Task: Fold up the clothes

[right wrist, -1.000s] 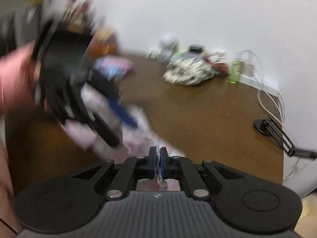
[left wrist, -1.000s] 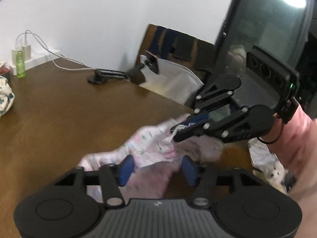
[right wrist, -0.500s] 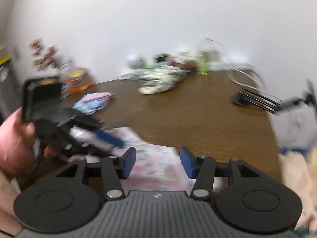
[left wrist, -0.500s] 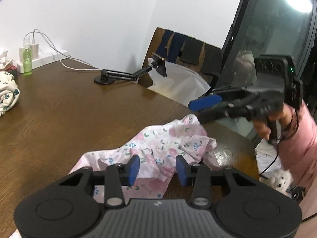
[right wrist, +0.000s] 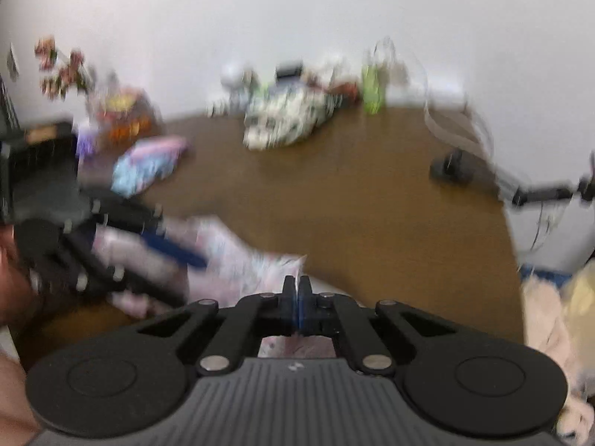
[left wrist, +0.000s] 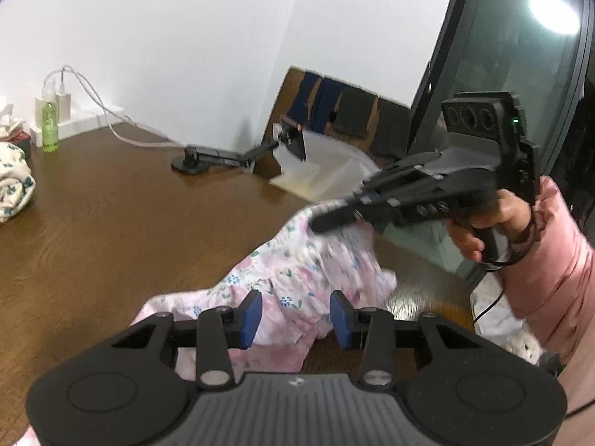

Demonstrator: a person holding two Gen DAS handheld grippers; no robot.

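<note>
A pink floral garment (left wrist: 297,278) lies crumpled on the brown wooden table (left wrist: 111,223) near its right edge. My left gripper (left wrist: 295,316) is open just above the garment's near part, with nothing between its blue pads. My right gripper (right wrist: 296,290) is shut on a far corner of the garment (right wrist: 241,260); it also shows in the left wrist view (left wrist: 334,219), lifting that corner. The right wrist view is blurred. My left gripper (right wrist: 148,245) shows open at that view's left.
A folded white floral garment (left wrist: 13,182) and a green bottle (left wrist: 49,122) sit at the table's far left. A black phone holder arm (left wrist: 230,156) stands at the back. A folded pink and blue garment (right wrist: 148,163) lies farther along. A chair (left wrist: 334,111) stands behind.
My right gripper was shut on the garment, opened and pulled away, and has now shut on the garment's far corner again. My left gripper stayed open over the near part.
</note>
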